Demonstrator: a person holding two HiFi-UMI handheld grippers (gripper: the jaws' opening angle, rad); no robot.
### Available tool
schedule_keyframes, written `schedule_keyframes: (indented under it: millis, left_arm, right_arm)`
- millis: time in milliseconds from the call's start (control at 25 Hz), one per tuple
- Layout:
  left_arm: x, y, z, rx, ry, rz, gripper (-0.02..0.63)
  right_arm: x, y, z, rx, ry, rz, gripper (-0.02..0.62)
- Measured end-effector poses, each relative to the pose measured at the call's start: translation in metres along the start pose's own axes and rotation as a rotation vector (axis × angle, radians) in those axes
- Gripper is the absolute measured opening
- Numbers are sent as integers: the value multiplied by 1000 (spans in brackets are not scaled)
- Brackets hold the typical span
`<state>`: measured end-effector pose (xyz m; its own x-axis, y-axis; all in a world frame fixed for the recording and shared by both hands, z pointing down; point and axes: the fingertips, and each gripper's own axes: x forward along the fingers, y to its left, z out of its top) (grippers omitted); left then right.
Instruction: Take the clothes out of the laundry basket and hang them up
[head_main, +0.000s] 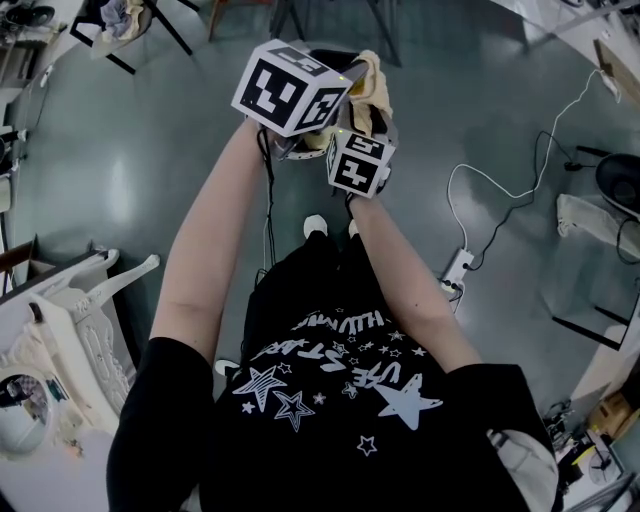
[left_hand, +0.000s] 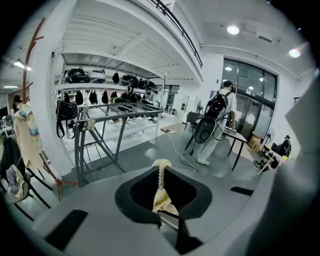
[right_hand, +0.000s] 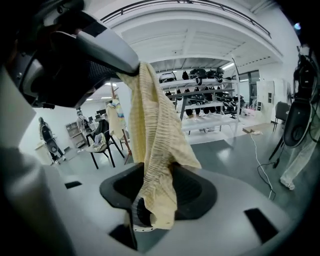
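A cream ribbed cloth (right_hand: 155, 145) hangs between my two grippers, which I hold up close together in front of me. My left gripper (left_hand: 167, 220) is shut on a bunched edge of the cloth (left_hand: 161, 192). In the right gripper view that gripper is the dark shape at the top left, and the cloth drops from it into the mouth of my right gripper (right_hand: 145, 220). The cloth's lower end covers the right jaws, so their grip is hidden. In the head view the cloth (head_main: 370, 85) shows just beyond the two marker cubes (head_main: 290, 88).
A metal rack (left_hand: 120, 112) with dark bags stands ahead, and a coat stand (left_hand: 27, 135) with hung clothes is at the left. A person with a backpack (left_hand: 217, 125) stands by a table. A white chair (head_main: 70, 320) and a power strip (head_main: 455, 270) sit on the floor.
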<state>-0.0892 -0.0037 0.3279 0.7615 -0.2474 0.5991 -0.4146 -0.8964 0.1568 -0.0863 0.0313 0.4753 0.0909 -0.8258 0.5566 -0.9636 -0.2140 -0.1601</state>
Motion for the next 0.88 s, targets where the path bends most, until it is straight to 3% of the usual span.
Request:
schedule_keyframes:
  millis: [280,600,880]
  left_arm:
    - [-9,22,-4,-15,-1,55,48]
    - [-25,39,-9,-43,0,115,48]
    - [-49,16,-3,-40,-45,103,48]
  right_arm:
    - [-8,-15,-1,-65,18,12,104]
    - [-39,-16,8,-214,10,83,96]
    - [-52,-30,22,-260,-15,110,95]
